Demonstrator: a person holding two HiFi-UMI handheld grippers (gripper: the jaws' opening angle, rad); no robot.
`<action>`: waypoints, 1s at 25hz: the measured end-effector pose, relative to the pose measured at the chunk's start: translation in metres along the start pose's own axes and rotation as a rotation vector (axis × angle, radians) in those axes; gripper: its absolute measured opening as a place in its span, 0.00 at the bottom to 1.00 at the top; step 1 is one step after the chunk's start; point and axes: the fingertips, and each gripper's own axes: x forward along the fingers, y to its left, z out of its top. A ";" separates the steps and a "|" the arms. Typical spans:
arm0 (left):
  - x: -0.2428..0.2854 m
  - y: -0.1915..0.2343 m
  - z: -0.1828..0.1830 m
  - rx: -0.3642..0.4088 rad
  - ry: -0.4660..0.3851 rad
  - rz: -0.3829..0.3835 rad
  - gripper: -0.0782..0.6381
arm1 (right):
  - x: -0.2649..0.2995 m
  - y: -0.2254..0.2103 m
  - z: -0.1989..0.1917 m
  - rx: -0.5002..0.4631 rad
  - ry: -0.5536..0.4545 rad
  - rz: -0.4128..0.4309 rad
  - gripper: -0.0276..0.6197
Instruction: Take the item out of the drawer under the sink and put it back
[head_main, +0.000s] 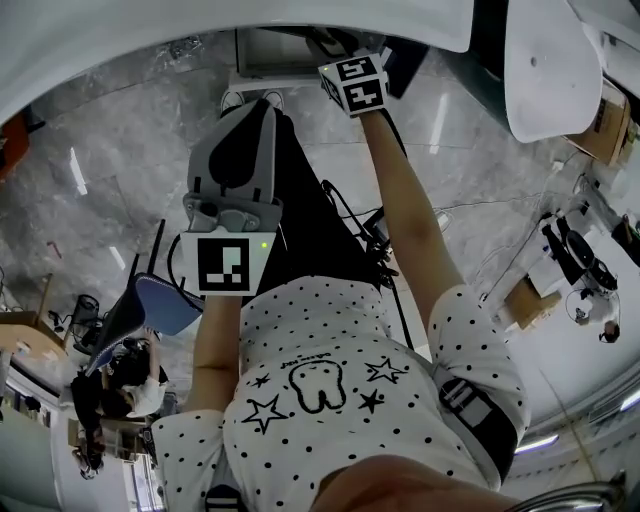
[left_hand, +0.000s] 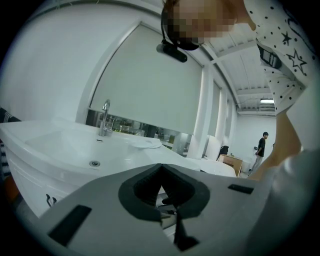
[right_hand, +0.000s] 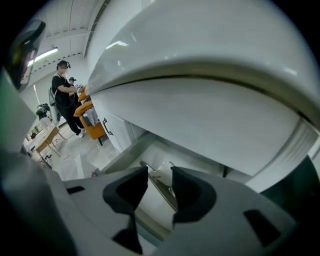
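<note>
The white sink (head_main: 250, 25) curves across the top of the head view, and its basin with a tap (left_hand: 105, 117) fills the left gripper view. Under it a pale drawer (head_main: 285, 55) stands pulled out. My right gripper (head_main: 338, 48) reaches down to the drawer. It (right_hand: 160, 172) is open, and only the drawer's metal bar handle (right_hand: 161, 189) shows in the gap between its pads. The sink's underside (right_hand: 210, 100) hangs just above. I cannot make out an item inside the drawer. My left gripper (head_main: 250, 110) hovers in front of the sink (left_hand: 65, 150), its pads (left_hand: 150, 182) closed tip to tip on nothing.
Grey marble floor lies below, with black cables (head_main: 370, 230) by my right leg. A second white basin (head_main: 555, 70) and a cardboard box (head_main: 610, 125) are at the upper right, and a blue chair (head_main: 150, 305) at the left. A person in black (right_hand: 62, 95) stands by an orange chair (right_hand: 90, 120).
</note>
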 end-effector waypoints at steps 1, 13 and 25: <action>0.000 0.001 -0.004 -0.001 0.002 0.002 0.10 | 0.005 -0.002 -0.003 -0.002 0.009 0.004 0.29; 0.003 0.006 -0.037 -0.006 0.026 0.025 0.10 | 0.037 -0.017 -0.021 0.086 0.096 0.113 0.33; 0.007 0.015 -0.041 -0.013 0.030 0.041 0.10 | 0.036 -0.023 -0.033 0.043 0.165 0.116 0.32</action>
